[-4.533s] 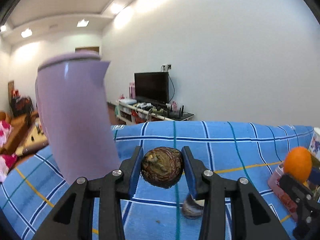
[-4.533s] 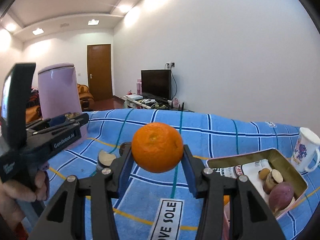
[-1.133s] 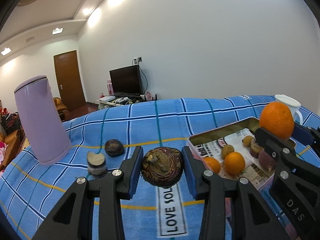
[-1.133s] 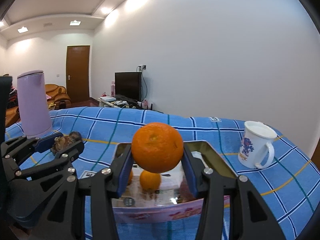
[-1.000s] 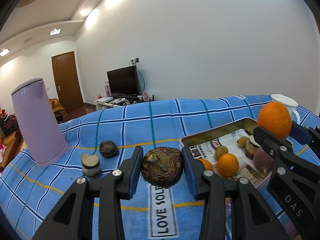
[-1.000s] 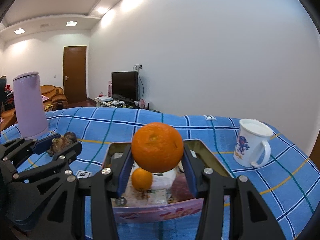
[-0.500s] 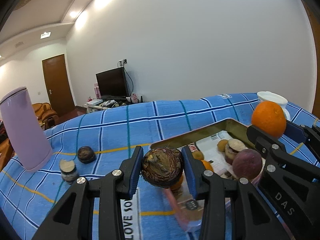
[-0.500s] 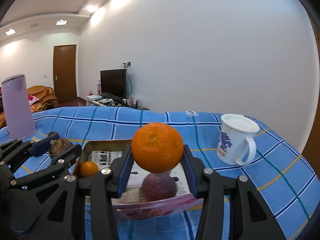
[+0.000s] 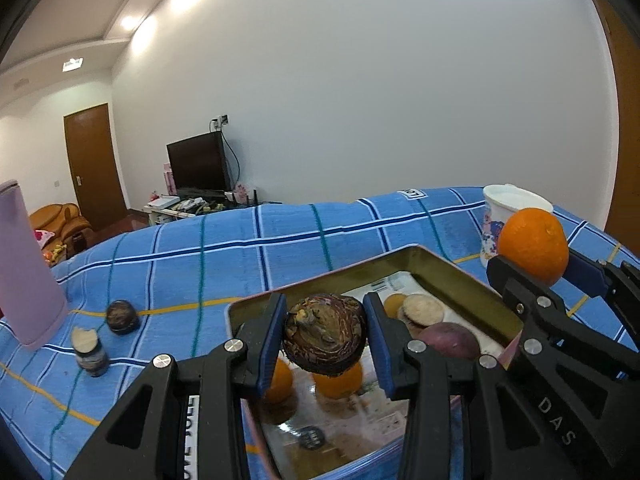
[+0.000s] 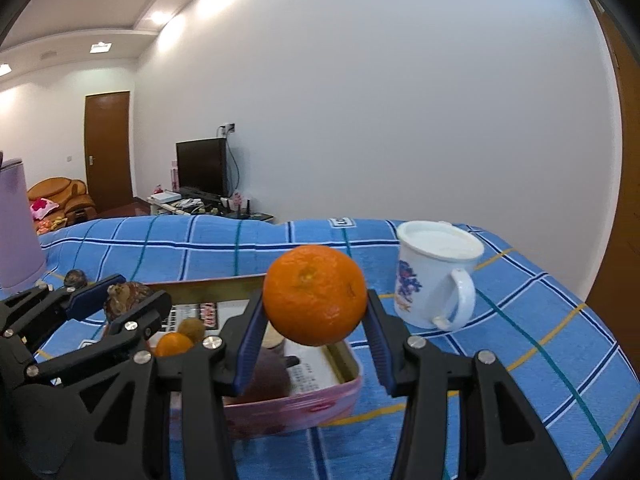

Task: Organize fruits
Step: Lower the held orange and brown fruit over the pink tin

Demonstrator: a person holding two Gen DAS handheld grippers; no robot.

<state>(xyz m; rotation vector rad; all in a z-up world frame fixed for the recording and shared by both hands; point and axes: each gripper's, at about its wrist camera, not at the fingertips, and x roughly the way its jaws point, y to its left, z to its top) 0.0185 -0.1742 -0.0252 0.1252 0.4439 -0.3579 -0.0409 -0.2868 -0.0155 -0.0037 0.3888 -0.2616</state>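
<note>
Left hand-held gripper pinching rough brown fruit, right hand-held gripper pinching dimpled orange

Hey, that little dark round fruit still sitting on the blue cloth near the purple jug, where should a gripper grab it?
Grip the dark round fruit across its widest middle, coming from above. It sits alone on the cloth, clear of the cut piece beside it, so its sides look free.
</note>
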